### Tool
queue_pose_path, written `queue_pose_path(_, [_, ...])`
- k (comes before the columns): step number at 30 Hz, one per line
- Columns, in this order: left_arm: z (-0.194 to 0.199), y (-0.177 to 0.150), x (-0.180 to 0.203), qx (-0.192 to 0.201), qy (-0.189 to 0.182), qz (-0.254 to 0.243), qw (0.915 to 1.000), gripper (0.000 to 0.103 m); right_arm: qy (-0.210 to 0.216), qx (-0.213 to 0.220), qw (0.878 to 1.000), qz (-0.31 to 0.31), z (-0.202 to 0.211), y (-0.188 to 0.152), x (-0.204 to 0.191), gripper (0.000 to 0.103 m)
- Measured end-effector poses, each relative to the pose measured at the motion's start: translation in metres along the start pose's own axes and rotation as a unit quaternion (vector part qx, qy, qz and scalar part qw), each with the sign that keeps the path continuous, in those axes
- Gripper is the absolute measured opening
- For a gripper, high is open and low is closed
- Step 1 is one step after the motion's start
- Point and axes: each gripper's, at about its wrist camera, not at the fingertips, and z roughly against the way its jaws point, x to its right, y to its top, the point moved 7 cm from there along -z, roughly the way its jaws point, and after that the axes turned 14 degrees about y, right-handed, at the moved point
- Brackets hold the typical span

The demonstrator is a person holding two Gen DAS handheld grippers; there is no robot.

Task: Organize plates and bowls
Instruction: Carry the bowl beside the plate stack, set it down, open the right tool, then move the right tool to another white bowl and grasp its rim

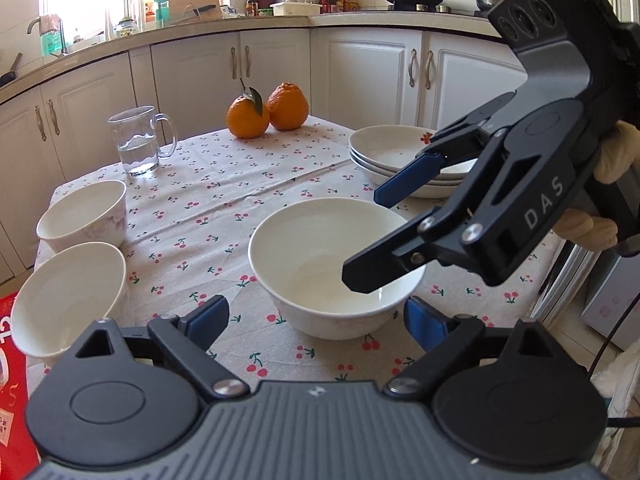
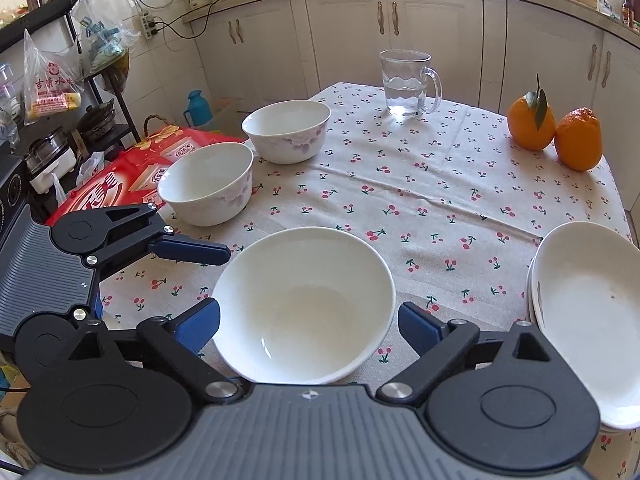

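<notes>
A plain white bowl [image 1: 334, 264] [image 2: 304, 304] stands near the table's front middle. My left gripper [image 1: 316, 320] is open just short of it and empty. My right gripper [image 2: 308, 320] is open with its fingers on either side of the bowl, not touching; it also shows in the left wrist view [image 1: 362, 236], hovering over the bowl's right rim. Two white bowls with pink flower print [image 2: 206, 188] [image 2: 288, 130] stand at the table's left edge, also in the left wrist view [image 1: 82, 216] [image 1: 66, 300]. A stack of white plates [image 1: 394, 156] [image 2: 588, 312] sits at the right.
A glass mug of water [image 1: 138, 142] [image 2: 406, 84] and two oranges [image 1: 266, 112] [image 2: 556, 128] stand at the far side of the cherry-print tablecloth [image 2: 440, 200]. A red bag [image 2: 132, 176] lies off the table's left edge. Kitchen cabinets stand behind.
</notes>
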Motion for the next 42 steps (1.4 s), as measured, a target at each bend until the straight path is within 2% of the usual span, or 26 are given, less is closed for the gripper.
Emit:
queue_pose_path(11, [0.03, -0.008, -0.048, 0.012, 0.083, 0.034, 0.9959, 0.099, -0.006, 0.004, 0.999, 0.046, -0.006, 0.02, -0.021, 0.103])
queue_pose_path(17, [0.024, -0.023, -0.082, -0.005, 0.142, 0.056, 0.9883, 0.1, 0.005, -0.001, 0.998, 0.069, -0.023, 0.038, -0.033, 0.103])
queue_pose_path(24, [0.014, -0.029, -0.112, -0.016, 0.181, 0.079, 0.9802, 0.099, 0.026, -0.012, 0.996, 0.088, -0.052, 0.06, -0.045, 0.103])
queue_pose_path(32, [-0.002, -0.031, -0.133, -0.02, 0.197, 0.103, 0.9748, 0.099, 0.048, -0.026, 0.994, 0.096, -0.086, 0.084, -0.048, 0.103])
queue_pose_path(42, [-0.019, -0.029, -0.135, -0.023, 0.186, 0.102, 0.977, 0.096, 0.08, -0.049, 0.991, 0.093, -0.13, 0.111, -0.049, 0.1])
